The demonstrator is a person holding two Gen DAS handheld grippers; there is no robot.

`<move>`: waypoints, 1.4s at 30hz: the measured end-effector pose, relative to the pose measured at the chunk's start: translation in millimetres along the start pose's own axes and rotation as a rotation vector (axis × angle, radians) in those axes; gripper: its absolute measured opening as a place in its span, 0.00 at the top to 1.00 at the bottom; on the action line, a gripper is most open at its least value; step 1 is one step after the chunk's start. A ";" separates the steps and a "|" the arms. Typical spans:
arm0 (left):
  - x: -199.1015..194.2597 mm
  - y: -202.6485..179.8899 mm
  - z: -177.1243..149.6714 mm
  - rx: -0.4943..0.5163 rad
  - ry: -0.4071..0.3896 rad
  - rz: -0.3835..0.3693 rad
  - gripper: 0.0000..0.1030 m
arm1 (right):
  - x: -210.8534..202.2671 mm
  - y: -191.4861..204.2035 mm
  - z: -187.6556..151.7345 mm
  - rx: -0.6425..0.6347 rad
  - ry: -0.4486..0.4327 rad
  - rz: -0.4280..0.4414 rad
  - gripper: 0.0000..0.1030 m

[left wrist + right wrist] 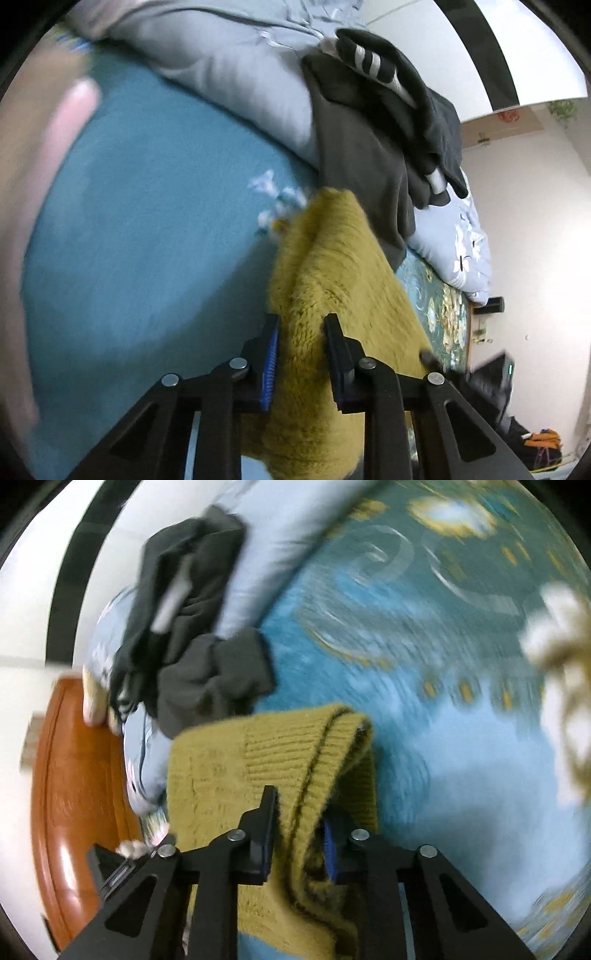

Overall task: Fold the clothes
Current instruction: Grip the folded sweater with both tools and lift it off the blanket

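A pale grey-blue duvet (236, 70) lies bunched along the far side of the bed, and a heap of dark grey clothes (373, 122) with white stripes is draped over it, one dark leg or sleeve hanging down until it meets the far edge of the mustard-yellow sweater (332, 266). The bed is covered by a teal sheet (147, 206) with a swirling gold and white print, seen more fully in the right wrist view, where a glossy brown wooden board (74, 775) stands beside the mattress at the left. The left tool (301, 325) is clamped on a thick fold of the sweater, its two black fingers pressed into the fuzzy knit on either side, with the cloth running forward from the tips towards the dark clothes and also hanging back beneath the frame. The right tool (299, 805) likewise grips the sweater (273, 746), at a bunched part near a ribbed band with a dark line of stitching, the fabric draped over and between its fingers. Both views are smeared by motion blur, so the sheet's pattern is hard to read. A large pinkish-tan blur fills the left edge of the left wrist view, too soft to identify, and the sweater's full outline is cut off behind both tools.
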State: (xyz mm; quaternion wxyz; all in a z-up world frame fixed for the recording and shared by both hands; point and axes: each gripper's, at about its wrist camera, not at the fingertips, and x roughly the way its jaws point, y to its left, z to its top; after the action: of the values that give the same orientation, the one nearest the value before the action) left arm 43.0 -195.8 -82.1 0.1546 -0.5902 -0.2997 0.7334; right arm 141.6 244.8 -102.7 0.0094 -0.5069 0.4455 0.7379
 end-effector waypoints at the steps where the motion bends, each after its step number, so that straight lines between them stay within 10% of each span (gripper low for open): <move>1: -2.3 3.9 -8.0 -0.002 -0.006 0.015 0.75 | 0.9 4.1 4.6 -0.028 0.025 -0.005 0.82; 19: 39.1 28.1 -2.4 -0.068 0.050 -0.020 0.37 | 47.1 -26.7 7.5 0.110 0.116 -0.007 0.52; 34: 30.5 17.7 -12.5 -0.043 0.016 0.073 0.70 | 51.6 -15.3 -19.8 0.181 0.121 -0.036 0.49; 42: -20.8 -26.6 -22.3 0.098 -0.052 0.028 0.74 | 25.2 25.5 -24.4 0.062 0.088 0.000 0.70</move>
State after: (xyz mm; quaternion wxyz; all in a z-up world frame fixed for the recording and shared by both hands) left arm 66.3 -181.6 -52.2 0.1652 -0.5670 -0.2591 0.7642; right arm 135.5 202.1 -107.5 0.0055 -0.5382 0.4684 0.7007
